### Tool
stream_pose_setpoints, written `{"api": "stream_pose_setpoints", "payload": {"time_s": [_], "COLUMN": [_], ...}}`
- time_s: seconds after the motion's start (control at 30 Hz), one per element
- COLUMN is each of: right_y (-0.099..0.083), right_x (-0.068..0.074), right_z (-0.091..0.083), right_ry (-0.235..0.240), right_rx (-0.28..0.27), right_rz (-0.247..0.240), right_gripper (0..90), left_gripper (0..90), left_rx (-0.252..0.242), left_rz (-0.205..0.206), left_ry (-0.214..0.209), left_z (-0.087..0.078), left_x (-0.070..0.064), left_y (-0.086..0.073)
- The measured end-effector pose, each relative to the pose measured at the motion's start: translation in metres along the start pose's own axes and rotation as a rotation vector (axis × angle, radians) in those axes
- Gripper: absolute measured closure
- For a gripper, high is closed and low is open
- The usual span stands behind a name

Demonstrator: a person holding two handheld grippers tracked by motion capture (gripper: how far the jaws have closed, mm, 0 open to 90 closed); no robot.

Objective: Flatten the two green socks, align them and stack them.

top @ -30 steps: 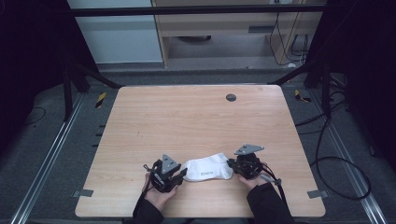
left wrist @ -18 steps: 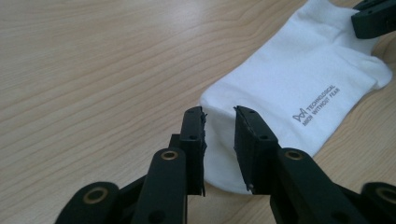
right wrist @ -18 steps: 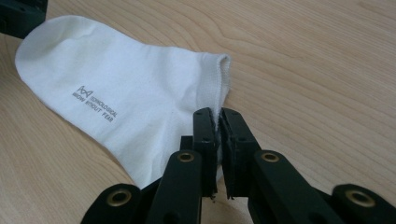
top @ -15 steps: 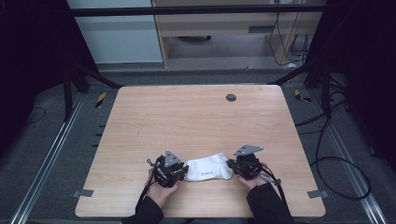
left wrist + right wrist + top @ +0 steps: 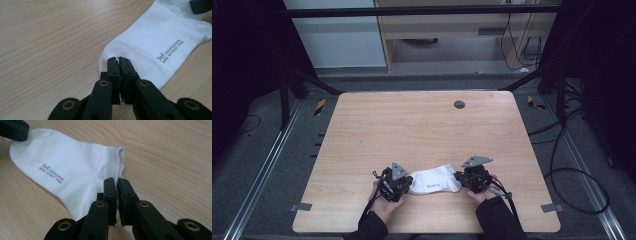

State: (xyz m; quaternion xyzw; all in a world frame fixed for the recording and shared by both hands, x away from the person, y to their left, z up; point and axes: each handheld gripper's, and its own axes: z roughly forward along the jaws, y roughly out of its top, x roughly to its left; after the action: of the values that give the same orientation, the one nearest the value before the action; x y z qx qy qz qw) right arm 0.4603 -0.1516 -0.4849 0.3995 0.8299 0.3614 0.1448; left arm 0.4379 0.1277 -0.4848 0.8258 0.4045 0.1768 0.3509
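Fingers of both grippers are pinched shut on the white sock [image 5: 432, 182], low centre of the table [image 5: 422, 125]. L gripper [image 5: 118, 60] grips the toe end w/ sock running to upper right; R gripper [image 5: 116, 181] grips the cuff edge, sock running to upper left.

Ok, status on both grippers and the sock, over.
Left gripper shut on sock's toe end. Right gripper shut on its cuff end. Sock flat on table. Nothing in the way.
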Motion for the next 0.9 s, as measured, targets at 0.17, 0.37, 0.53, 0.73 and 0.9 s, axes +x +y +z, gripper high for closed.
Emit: {"api": "stream_pose_setpoints", "payload": {"time_s": [0.17, 0.37, 0.53, 0.73, 0.9], "right_y": [0.000, -0.003, -0.001, 0.000, -0.012], "right_x": [0.000, -0.001, 0.002, 0.012, 0.013], "right_z": [0.001, 0.001, -0.014, -0.010, 0.007], "right_ry": [0.000, -0.010, 0.001, 0.062, 0.068], "right_rx": [0.002, 0.010, -0.082, -0.145, -0.054], "right_rz": [0.003, 0.007, 0.006, -0.009, -0.017], "right_gripper": [85.7, 83.7, 78.3, 84.7, 87.7], "left_gripper": [88.7, 85.4, 84.0, 87.3, 88.8], "left_rx": [0.025, 0.005, -0.108, -0.068, 0.010], "left_rz": [0.015, 0.013, 0.030, 0.075, 0.093], "left_ry": [0.017, 0.024, -0.005, -0.040, -0.020], "left_z": [0.003, -0.001, -0.020, -0.005, 0.009], "left_x": [0.000, 0.001, -0.005, -0.012, -0.010], "left_y": [-0.003, -0.002, 0.011, 0.007, -0.003]}}
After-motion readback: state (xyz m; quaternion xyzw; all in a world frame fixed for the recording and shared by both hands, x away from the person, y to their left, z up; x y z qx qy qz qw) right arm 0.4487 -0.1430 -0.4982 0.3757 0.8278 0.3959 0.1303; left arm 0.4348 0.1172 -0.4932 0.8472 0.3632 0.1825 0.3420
